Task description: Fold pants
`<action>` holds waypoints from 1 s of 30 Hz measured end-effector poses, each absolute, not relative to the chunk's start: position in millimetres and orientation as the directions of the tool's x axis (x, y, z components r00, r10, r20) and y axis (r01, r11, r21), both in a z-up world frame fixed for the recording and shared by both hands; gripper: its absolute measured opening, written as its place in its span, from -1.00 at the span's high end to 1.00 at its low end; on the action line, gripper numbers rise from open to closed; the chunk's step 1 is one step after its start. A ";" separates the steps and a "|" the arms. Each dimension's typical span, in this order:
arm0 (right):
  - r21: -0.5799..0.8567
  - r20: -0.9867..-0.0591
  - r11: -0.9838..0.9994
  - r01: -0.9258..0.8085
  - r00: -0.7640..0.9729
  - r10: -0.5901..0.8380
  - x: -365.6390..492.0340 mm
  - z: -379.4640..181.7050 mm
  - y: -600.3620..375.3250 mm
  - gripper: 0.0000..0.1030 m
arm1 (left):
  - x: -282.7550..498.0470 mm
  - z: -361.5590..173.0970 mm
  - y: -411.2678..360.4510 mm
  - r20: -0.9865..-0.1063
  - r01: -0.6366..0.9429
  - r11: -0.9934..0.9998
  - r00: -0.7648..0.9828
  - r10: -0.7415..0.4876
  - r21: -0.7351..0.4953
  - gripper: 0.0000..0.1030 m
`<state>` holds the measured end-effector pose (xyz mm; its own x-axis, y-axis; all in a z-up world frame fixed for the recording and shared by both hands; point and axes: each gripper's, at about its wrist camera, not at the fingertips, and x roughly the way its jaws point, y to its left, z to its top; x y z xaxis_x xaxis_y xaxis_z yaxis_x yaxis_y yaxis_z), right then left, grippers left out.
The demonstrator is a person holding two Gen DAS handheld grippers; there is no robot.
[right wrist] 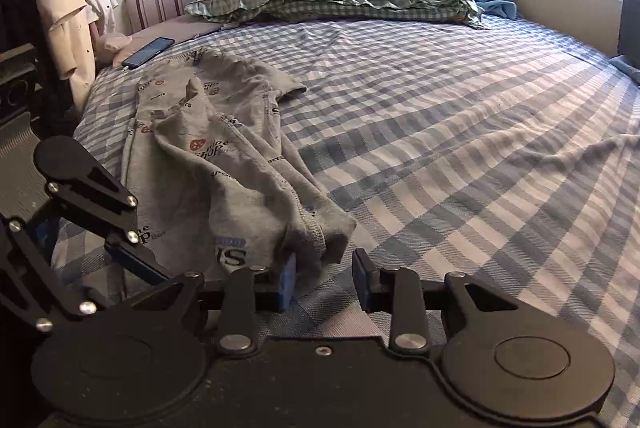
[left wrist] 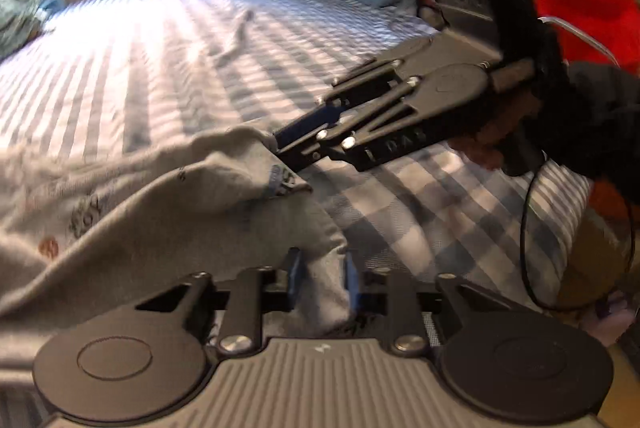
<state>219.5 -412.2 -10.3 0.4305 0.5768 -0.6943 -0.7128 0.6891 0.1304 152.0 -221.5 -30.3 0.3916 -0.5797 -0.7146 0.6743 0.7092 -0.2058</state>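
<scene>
Left gripper (left wrist: pixel 320 268) pinches pants (right wrist: pixel 224 164) hem; right gripper (right wrist: pixel 324 278) open beside hem. I close right, then lift both evenly.

The grey pants (right wrist: pixel 224 156) are covered in little printed words, mostly cut off by the folds. From the right wrist view I can make out "SPORTS" bits in a few spots, a "shop" under a red round logo (right wrist: pixel 197 146), and big dark letters near the hem ending in "S". Left wrist view is too blurry to read.
</scene>
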 end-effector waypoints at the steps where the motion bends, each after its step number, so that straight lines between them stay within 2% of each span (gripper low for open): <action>1: 0.149 -0.693 0.674 -0.723 0.410 0.593 220.4 -13.4 -409.2 0.59 | 152.5 -29.7 -219.5 -0.712 0.672 0.708 0.386 -0.587 -0.219 0.82; 2: 0.149 -0.688 0.663 -0.733 0.405 0.602 219.5 -15.4 -405.4 0.74 | 153.0 -28.4 -216.5 -0.709 0.666 0.709 0.384 -0.591 -0.231 0.88; 9: 0.008 -0.640 0.696 -0.718 0.531 0.555 207.6 2.2 -405.6 1.00 | 149.2 -20.0 -207.2 -0.702 0.671 0.704 0.386 -0.598 -0.231 0.93; 11: -0.042 -0.626 0.737 -0.674 0.593 0.507 211.6 10.7 -415.2 1.00 | 145.2 -19.6 -209.5 -0.708 0.681 0.703 0.392 -0.588 -0.207 0.93; 15: 0.008 -0.621 0.748 -0.663 0.583 0.524 222.1 21.5 -429.1 1.00 | 146.6 -21.2 -210.2 -0.711 0.664 0.713 0.388 -0.587 -0.226 0.92; 17: 0.034 -0.625 0.713 -0.701 0.542 0.562 214.6 23.1 -424.5 0.49 | 145.6 -20.9 -209.4 -0.709 0.663 0.714 0.391 -0.587 -0.225 0.92; 19: 0.077 -0.632 0.685 -0.725 0.496 0.595 210.2 21.7 -419.6 0.26 | 145.2 -20.9 -210.1 -0.709 0.664 0.715 0.394 -0.585 -0.220 0.92; 22: 0.088 -0.662 0.663 -0.744 0.454 0.597 210.0 12.8 -401.7 0.23 | 146.0 -22.3 -210.2 -0.709 0.662 0.716 0.395 -0.584 -0.221 0.92; 24: 0.050 -0.693 0.660 -0.750 0.450 0.564 213.1 4.8 -389.5 0.43 | 145.8 -21.5 -210.1 -0.708 0.662 0.717 0.397 -0.584 -0.220 0.92; 25: 0.026 -0.701 0.668 -0.743 0.463 0.543 214.5 1.5 -385.0 0.83 | 145.1 -20.2 -210.4 -0.706 0.664 0.717 0.401 -0.583 -0.214 0.92; 30: -0.009 -0.655 0.685 -0.728 0.522 0.546 215.0 15.5 -390.4 0.90 | 141.2 -10.0 -209.1 -0.690 0.681 0.706 0.418 -0.590 -0.191 0.94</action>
<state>215.0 -390.4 15.5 0.5224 0.5461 -0.6549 -0.7282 0.6853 -0.0095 141.2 -209.1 -10.0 0.4181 -0.5904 -0.6904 0.6814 0.7064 -0.1914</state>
